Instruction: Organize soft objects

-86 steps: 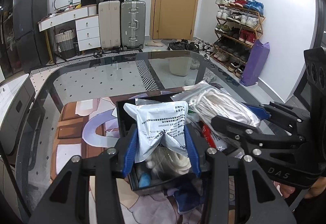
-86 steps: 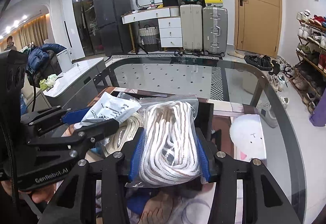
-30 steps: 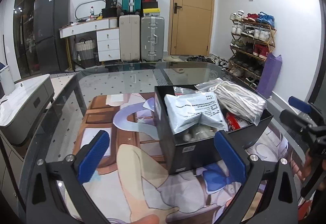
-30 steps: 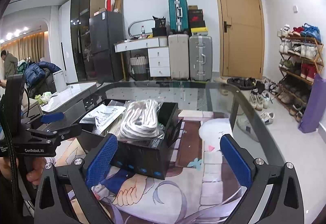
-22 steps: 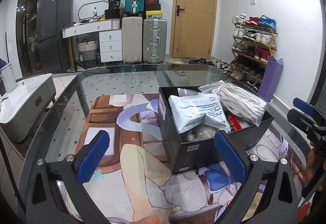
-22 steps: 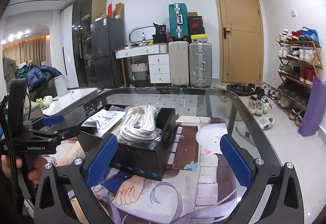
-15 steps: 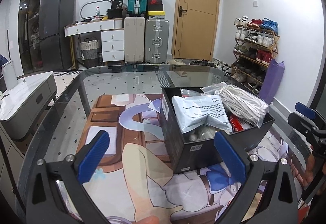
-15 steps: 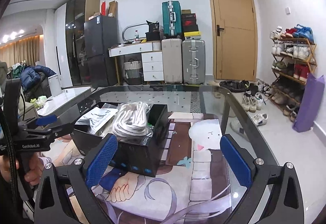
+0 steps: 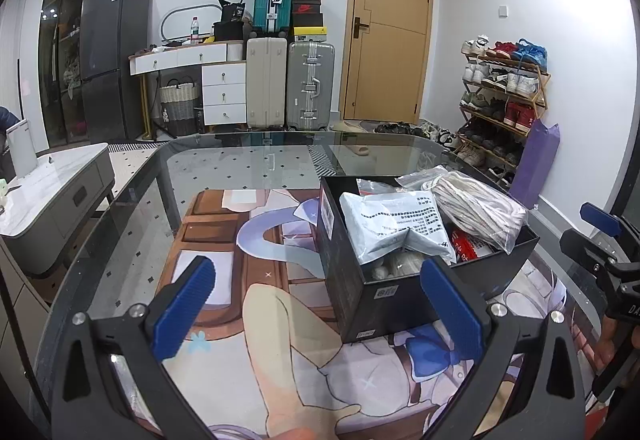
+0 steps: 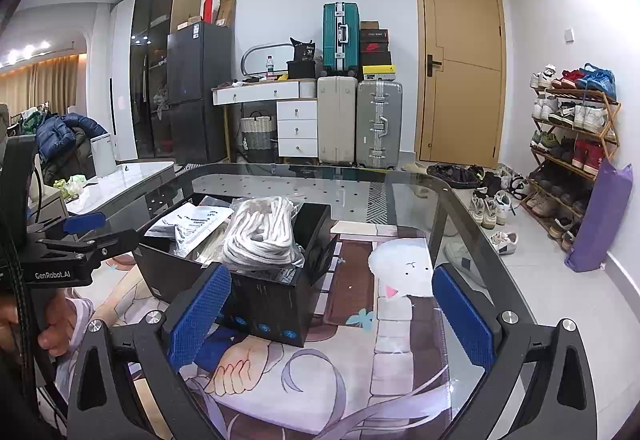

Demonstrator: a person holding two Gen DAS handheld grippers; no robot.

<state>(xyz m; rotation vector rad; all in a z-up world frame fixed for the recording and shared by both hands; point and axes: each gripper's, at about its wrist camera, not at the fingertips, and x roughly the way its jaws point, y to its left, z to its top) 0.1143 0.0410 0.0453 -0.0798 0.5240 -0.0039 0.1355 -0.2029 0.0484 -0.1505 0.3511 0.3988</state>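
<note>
A black box (image 9: 384,296) (image 10: 276,300) stands on the printed mat. In it lie a grey printed pouch (image 9: 394,224) (image 10: 196,222) and a clear bag of white rope (image 9: 478,206) (image 10: 264,236). My left gripper (image 9: 320,306) hovers open and empty, near the box's front left corner. My right gripper (image 10: 330,314) is open too, held back from the box on its right side. Each gripper shows at the edge of the other's view, the right gripper (image 9: 600,236) and the left gripper (image 10: 80,236).
The printed mat (image 9: 280,340) covers a glass table (image 9: 240,160) with a rounded far edge. A grey side cabinet (image 9: 52,200) stands left of the table. Suitcases (image 9: 290,84), a door and a shoe rack (image 9: 500,100) line the far walls. A hand (image 10: 52,324) holds the left handle.
Both grippers let go of their bags, which now rest in the box, opened wide and drew back and up from it. In the last half second they barely moved.
</note>
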